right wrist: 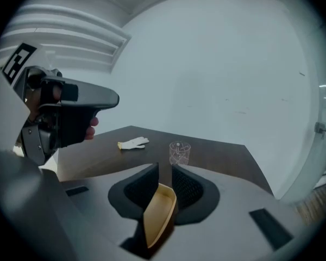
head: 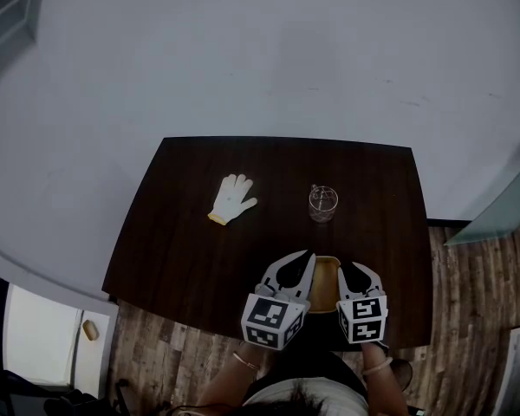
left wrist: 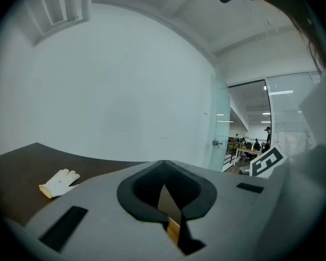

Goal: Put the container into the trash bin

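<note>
A tan, shallow container [head: 327, 277] lies near the front edge of the dark table [head: 182, 250], between my two grippers. In the right gripper view the container [right wrist: 160, 219] runs lengthwise between the jaws of my right gripper [right wrist: 164, 170], which stand apart with a clear gap at the tips. No pad visibly presses on it. My left gripper [head: 292, 267] sits just left of the container. In its own view the left gripper [left wrist: 163, 167] has its tips meeting. Only a yellow sliver of the container [left wrist: 173, 230] shows low in the slit.
A white glove [head: 232, 198] and a clear glass cup [head: 323, 203] lie farther back on the table. Beyond the table are a pale wall and, at the right, a glass partition [head: 503, 215]. Wood floor [head: 477, 319] shows around the table's front and right.
</note>
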